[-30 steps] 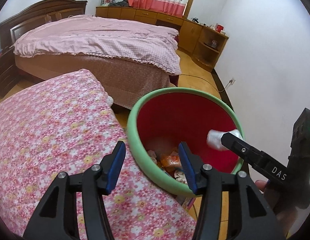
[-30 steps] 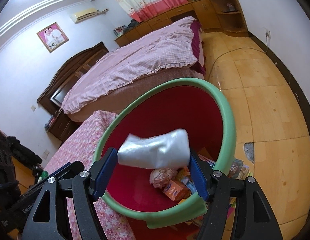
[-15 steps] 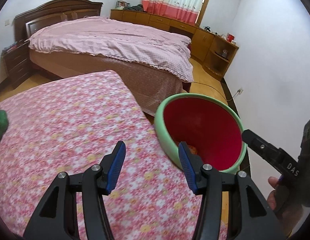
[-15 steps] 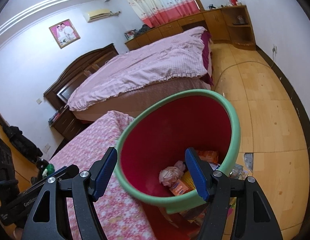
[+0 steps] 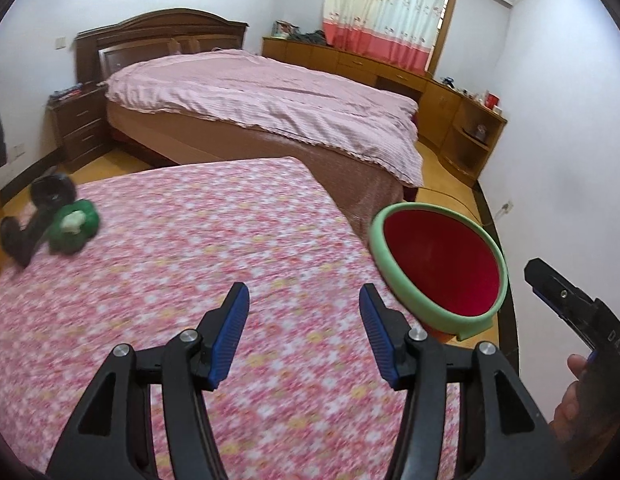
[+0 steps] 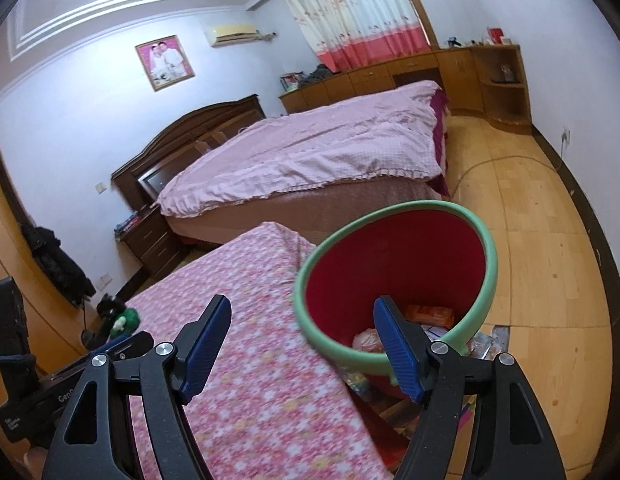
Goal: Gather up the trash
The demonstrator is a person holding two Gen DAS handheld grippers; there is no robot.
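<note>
Both claws, the left claw (image 5: 302, 330) and the right claw (image 6: 302, 346), gape apart and hold nothing. The red bin (image 6: 394, 276) stands off the counter's (image 5: 190, 260) right edge. Probably the next step is reaching the green object (image 5: 72, 226) near the far-left corner.

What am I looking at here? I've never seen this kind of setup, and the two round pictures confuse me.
No robot: a person holds a hand-held claw in each hand, each with a fisheye camera looking along its two blue fingers. One picture comes from the left claw, the other from the right claw. Both claws are open and hold nothing. Below them is a table under a floral cloth. At its far left corner lie a green object and something dark, both blurred. Beside the table stands a red bin with a green rim, with wrappers inside.
</note>
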